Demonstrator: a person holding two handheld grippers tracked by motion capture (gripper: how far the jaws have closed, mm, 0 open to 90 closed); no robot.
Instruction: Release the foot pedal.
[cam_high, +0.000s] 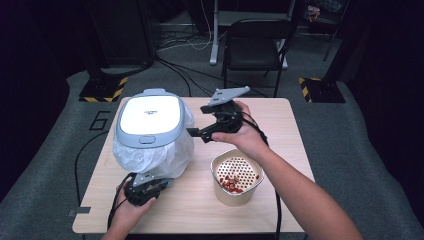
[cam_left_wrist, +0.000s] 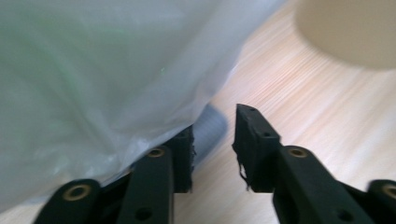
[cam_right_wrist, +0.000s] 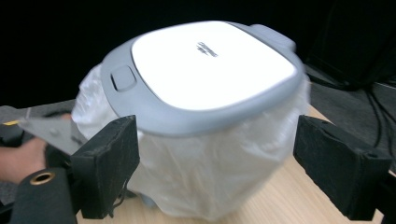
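At the near edge of the light wooden desk (cam_high: 280, 130), around 7 o'clock, the left tool (cam_high: 161, 185) sits low with its jaws partly apart and nothing pinched between them. In the left gripper view the crinkled clear plastic bag (cam_left_wrist: 102, 79) hangs just over the left tool's (cam_left_wrist: 213, 149) near jaw, touching or almost touching it, and a grey foot of the bin shows between the jaws on the desk (cam_left_wrist: 317, 116).

Towards 5 o'clock stands the round beige paper cup with a perforated insert and red bits (cam_high: 236, 180), apart from both tools.

Farther, at about 12 o'clock, the right tool (cam_high: 196, 133) is held above the desk with jaws spread wide and empty, pointing to 9 o'clock at the grey-rimmed, white-lidded bin (cam_high: 150, 120), just beside its bag-wrapped side (cam_high: 165, 155). The right gripper view frames the bin (cam_right_wrist: 205, 70) between the right tool's (cam_right_wrist: 217, 163) jaws, not touching.
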